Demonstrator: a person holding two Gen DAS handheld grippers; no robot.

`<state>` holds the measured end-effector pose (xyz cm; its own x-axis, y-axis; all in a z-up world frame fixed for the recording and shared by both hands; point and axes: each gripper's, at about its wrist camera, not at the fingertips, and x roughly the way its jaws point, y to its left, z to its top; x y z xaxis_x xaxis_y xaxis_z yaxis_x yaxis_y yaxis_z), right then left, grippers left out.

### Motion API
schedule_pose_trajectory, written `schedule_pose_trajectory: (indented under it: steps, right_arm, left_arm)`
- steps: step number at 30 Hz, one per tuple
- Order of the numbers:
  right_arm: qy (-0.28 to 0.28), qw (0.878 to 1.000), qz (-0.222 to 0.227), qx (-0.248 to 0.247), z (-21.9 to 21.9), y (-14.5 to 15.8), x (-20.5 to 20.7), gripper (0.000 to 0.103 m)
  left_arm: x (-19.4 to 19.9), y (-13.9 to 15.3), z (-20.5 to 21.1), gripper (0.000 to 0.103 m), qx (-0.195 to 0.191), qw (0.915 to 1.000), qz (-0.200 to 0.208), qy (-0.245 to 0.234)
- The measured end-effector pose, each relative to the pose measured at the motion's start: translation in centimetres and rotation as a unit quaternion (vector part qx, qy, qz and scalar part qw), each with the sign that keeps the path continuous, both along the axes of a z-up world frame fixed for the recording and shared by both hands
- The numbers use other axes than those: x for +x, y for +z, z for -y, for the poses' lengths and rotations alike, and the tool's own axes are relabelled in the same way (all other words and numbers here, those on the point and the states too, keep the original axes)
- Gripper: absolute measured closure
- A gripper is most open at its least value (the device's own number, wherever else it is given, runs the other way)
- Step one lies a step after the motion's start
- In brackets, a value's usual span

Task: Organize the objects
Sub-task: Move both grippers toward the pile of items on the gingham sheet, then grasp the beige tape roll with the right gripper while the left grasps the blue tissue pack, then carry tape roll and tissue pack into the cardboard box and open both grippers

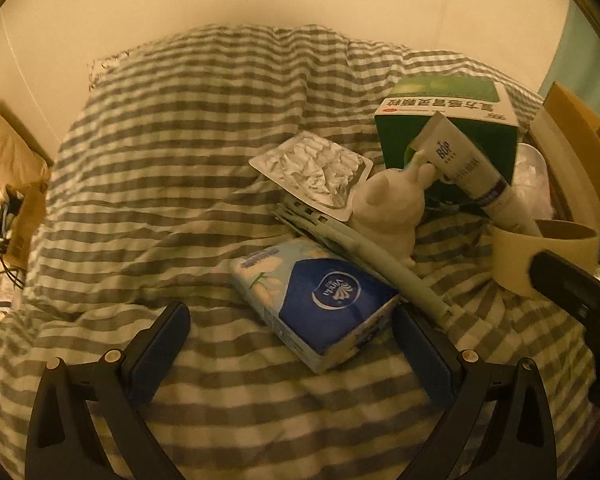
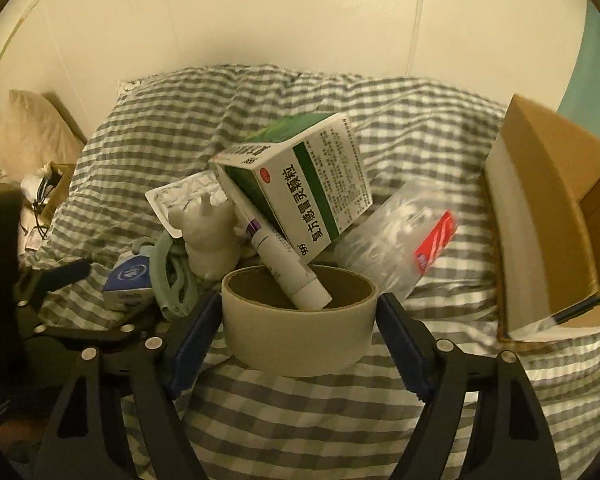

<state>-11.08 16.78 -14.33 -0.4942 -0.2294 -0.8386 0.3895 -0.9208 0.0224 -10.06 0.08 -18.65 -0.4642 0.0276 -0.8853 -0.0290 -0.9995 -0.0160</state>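
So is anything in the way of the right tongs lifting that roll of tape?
Yes. A white tube leans down from the green box with its end inside the roll of tape. The right tongs already straddle the roll, nothing between.

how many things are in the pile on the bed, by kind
Boxes: 2 – green medicine box, open cardboard box
Packs and bags: 3 – tissue pack, blister pack, clear bag
Tubes: 1 – white tube
Tape rolls: 1 – tape roll
Figurines: 1 – white figurine
Green plastic tools: 1 – green tool
Total: 9
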Motion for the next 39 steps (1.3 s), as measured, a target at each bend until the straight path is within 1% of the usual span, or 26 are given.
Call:
schedule_pose_trajectory:
  steps: [5,7,9,10,11,12,16,19,21,27,30,34,39]
  right_arm:
    - [0.003,1.0,-0.002,-0.003,-0.2,0.2,0.0,0.024]
    - [0.005,1.0,-0.003,-0.002,-0.3,0.4,0.1,0.024]
    - [0.009,1.0,-0.008,0.002,-0.1,0.7,0.4,0.025]
    - [0.01,1.0,-0.012,0.003,-0.1,0.9,0.5,0.025]
    - [0.01,1.0,-0.016,0.005,-0.1,1.1,0.6,0.025]
    - [0.01,1.0,-0.02,0.008,-0.1,1.5,0.8,0.025]
    - [0.011,0.999,-0.037,0.017,-0.7,2.9,1.6,0.025]
    - [0.01,0.999,-0.045,0.025,-0.9,4.0,2.3,0.025]
    - [0.011,0.998,-0.052,0.031,-0.9,4.9,3.1,0.025]
    - [0.015,0.996,-0.08,0.038,-1.6,8.4,5.7,0.025]
    - [0.013,0.995,-0.097,0.032,-2.2,10.5,7.0,0.025]
    - [0.007,0.993,-0.115,0.026,-3.3,12.6,9.3,0.025]
    - [-0.003,0.99,-0.138,0.017,-5.0,15.0,11.8,0.025]
  left_arm:
    - [-1.2,-1.0,-0.5,0.0,0.002,1.0,0.008,0.001]
    - [-1.5,-0.9,-0.9,0.0,-0.006,1.0,0.001,-0.005]
    - [-1.6,-0.9,-1.3,0.005,-0.005,0.9999,-0.004,-0.015]
    - [-1.7,-1.0,-1.3,0.011,0.001,0.9998,-0.003,-0.019]
    - [-1.8,-1.2,-1.3,0.013,0.004,0.9998,0.0,-0.02]
    - [-1.7,-1.3,-1.2,0.014,0.01,0.9998,0.002,-0.019]
    - [-1.0,-0.9,-0.1,0.015,0.054,0.9985,-0.006,-0.008]
    - [0.2,0.1,0.4,0.015,0.073,0.9972,-0.014,-0.002]
    - [0.9,0.8,0.6,0.015,0.079,0.9967,-0.017,-0.001]
    - [4.1,5.0,1.0,0.015,0.082,0.9957,-0.043,-0.002]
    - [5.9,7.7,0.9,0.015,0.083,0.9944,-0.066,-0.009]
    - [8.9,11.5,0.6,0.015,0.074,0.992,-0.101,-0.021]
    - [11.8,14.6,0.4,0.015,0.064,0.9889,-0.129,-0.033]
